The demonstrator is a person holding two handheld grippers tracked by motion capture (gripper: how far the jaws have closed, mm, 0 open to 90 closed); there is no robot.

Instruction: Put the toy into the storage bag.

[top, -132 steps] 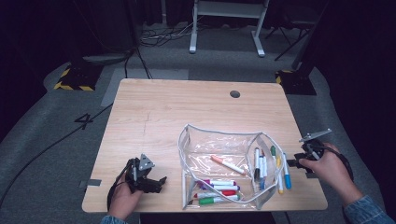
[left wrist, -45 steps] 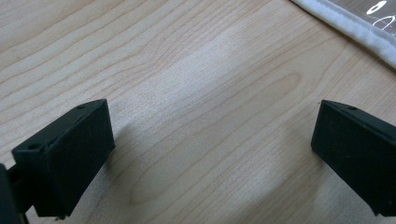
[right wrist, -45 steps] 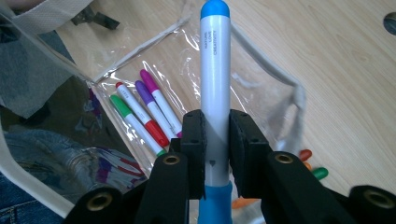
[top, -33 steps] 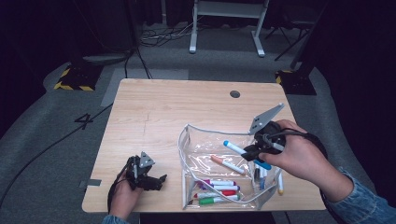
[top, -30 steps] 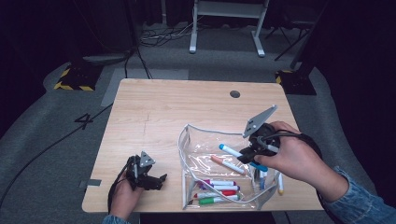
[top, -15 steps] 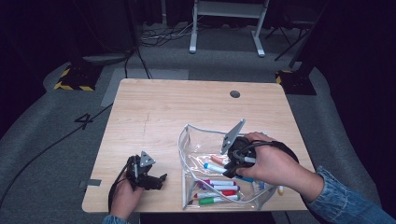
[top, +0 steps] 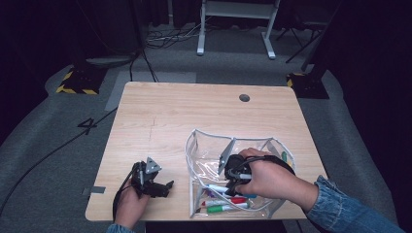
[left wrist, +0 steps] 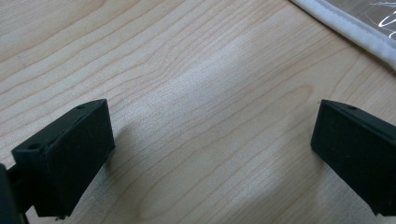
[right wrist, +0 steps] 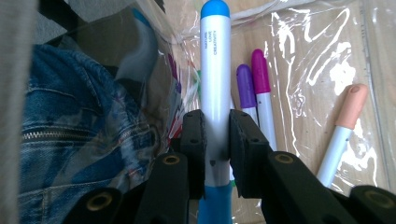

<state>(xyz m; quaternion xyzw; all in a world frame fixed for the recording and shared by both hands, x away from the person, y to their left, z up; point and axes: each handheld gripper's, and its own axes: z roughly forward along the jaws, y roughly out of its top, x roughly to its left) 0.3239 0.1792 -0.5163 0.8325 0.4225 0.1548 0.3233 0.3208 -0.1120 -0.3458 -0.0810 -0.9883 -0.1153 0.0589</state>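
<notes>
Dark floor surrounds the wooden table (top: 194, 116); near its front right corner, the right gripper (right wrist: 215, 135) clamps a blue marker (right wrist: 215, 70) inside the clear pouch (top: 204, 145); the left gripper (top: 163, 187) rests open near the front left corner.

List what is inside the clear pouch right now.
Inside the clear pouch: the right gripper clamping a blue-capped marker, plus purple, magenta and peach markers; red and green ones near the front. The hand covers whatever lies beneath it.
</notes>
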